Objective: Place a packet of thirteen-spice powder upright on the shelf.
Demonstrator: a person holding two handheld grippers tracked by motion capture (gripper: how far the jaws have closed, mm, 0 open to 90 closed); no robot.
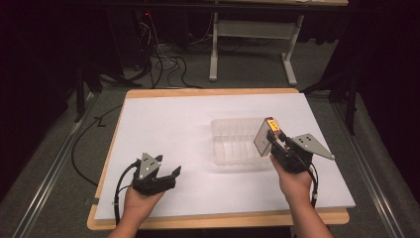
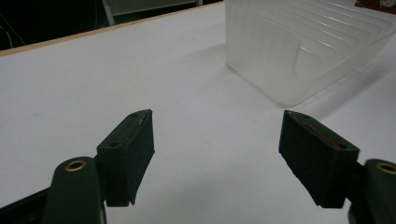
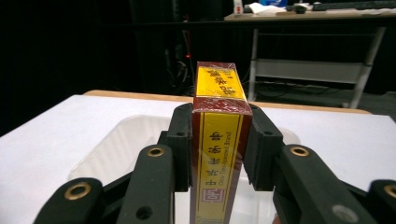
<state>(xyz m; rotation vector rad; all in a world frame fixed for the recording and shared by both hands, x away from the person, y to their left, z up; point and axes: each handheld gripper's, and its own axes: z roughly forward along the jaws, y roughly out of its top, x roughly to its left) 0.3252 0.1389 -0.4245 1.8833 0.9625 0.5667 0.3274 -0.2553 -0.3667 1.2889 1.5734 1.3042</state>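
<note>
A flat yellow and dark-red box (image 3: pixel 218 140) with printed characters stands on edge between the pads of my right gripper (image 3: pixel 219 144), which is shut on it. From above, the box (image 1: pixel 265 134) hangs over the right end of a clear ribbed plastic bin (image 1: pixel 233 141), gripped by the right gripper (image 1: pixel 273 139). My left gripper (image 1: pixel 166 171) rests low over the white sheet at the near left, open with nothing between its pads (image 2: pixel 128 149). The bin (image 2: pixel 299 51) lies ahead and to the right of the left gripper (image 2: pixel 217 156).
A white sheet (image 1: pixel 168 124) covers the wooden table (image 1: pixel 218 218), whose edges show at front and back. Past the far edge stand a white metal frame (image 1: pixel 252 44) and loose cables (image 1: pixel 163 64) on the dark floor.
</note>
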